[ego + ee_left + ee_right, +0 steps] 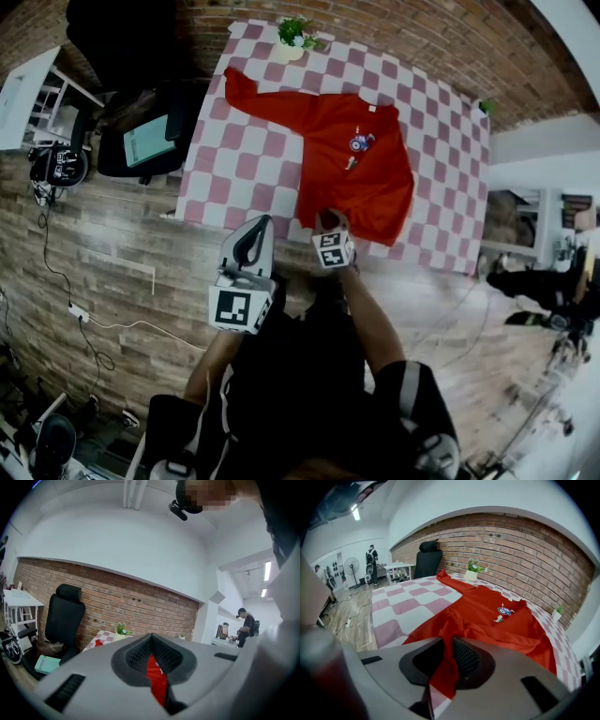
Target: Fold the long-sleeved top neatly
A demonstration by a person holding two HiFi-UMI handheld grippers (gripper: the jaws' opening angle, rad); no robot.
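Long-sleeved top (361, 173), red, lies flat on the table (244, 169), which has a pink-and-white check cover; front side up, small chest print (359, 142) showing; collar toward the far edge, hem at the near edge, so the body's long axis runs far to near, on the right half of the table; one sleeve stretched straight out toward the far left corner, cuff close to that corner; the other sleeve cannot be made out separately; cloth near the hem is rucked into a ridge that rises toward the right claw. Right claw (447, 641) points steeply down at the near edge, over the hem's left end; jaws only narrowly parted, with a fold of the red cloth pinched between them and trailing back through the gap. Left claw (151, 641) held nearly level at the near edge, just beside the hem and apart from it in the head view; jaws pressed together, a thin strip of the top's red seen through the slit behind the tips. White pot (289, 52) at the far edge holds a green plant with pale flowers; a second small potted plant (485, 106) stands at the far right corner.
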